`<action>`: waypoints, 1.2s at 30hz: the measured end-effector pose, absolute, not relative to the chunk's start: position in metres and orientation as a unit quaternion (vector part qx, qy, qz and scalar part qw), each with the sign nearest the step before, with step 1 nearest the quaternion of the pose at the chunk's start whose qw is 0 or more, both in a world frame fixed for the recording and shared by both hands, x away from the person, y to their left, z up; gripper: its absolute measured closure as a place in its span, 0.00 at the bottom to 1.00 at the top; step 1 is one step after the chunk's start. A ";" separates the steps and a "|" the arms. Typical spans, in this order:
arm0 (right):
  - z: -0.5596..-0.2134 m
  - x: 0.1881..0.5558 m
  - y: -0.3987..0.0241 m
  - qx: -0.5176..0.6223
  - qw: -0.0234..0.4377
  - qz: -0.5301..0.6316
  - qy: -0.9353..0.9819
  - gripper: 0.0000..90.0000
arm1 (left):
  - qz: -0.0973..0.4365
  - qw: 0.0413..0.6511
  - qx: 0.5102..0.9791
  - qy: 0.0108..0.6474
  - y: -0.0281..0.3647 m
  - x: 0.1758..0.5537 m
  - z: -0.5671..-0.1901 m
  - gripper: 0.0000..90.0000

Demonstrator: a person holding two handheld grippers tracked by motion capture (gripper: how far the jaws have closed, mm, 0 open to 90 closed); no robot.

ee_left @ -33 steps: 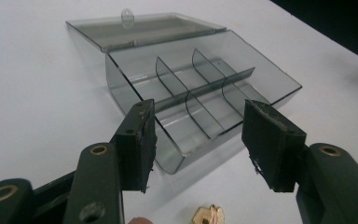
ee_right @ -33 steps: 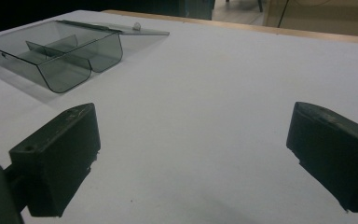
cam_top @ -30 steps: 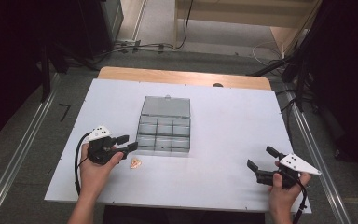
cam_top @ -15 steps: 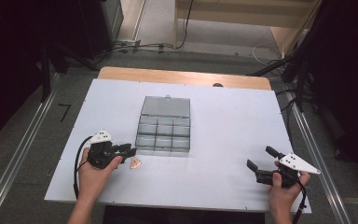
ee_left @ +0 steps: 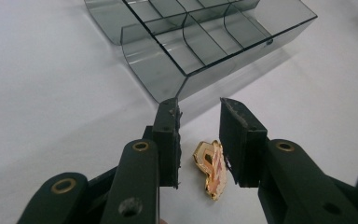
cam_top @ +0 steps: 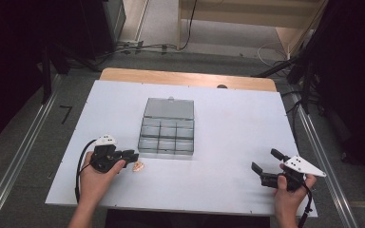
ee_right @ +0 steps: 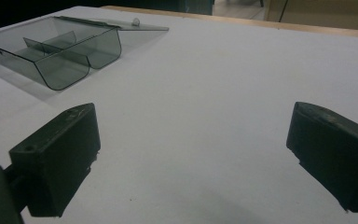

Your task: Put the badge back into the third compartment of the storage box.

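Observation:
A small gold and pink enamel badge lies on the white table, just in front of the near left corner of a clear smoky compartment box whose lid is folded back. My left gripper straddles the badge, pointing down at it. Its jaws have just been closing; the badge stands between them near the right pad, with a gap still showing on the left. In the high view the left gripper sits at the box's front left. My right gripper rests wide open at the table's front right, nothing between its fingers.
The box has several empty compartments, and in the right gripper view it lies far off to the left. The white table has a wooden strip along its far edge. Cables and dark equipment stand on the floor beyond.
The left gripper's jaws have narrowed around the badge and the hand has shifted slightly toward it. The right hand has stayed put.

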State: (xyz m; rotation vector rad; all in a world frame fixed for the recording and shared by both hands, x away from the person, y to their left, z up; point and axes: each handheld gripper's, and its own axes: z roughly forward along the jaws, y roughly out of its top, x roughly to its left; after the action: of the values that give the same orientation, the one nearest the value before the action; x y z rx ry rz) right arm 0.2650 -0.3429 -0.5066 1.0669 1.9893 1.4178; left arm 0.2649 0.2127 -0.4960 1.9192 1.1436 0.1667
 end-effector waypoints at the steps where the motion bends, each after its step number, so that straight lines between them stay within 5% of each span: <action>1: -0.507 0.265 -0.343 0.390 0.235 0.516 0.725 0.01 | 0.064 0.434 0.772 0.460 0.213 0.265 -0.496 0.78; 36: -0.507 0.266 -0.342 0.391 0.237 0.512 0.727 0.01 | 0.005 0.402 0.791 0.461 0.211 0.271 -0.508 0.87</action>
State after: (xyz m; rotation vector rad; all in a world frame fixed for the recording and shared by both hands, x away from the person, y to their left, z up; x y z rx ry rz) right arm 0.2656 -0.3420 -0.5068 1.0718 1.9945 1.4032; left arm 0.2705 0.2115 -0.5076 1.9992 1.1655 0.0133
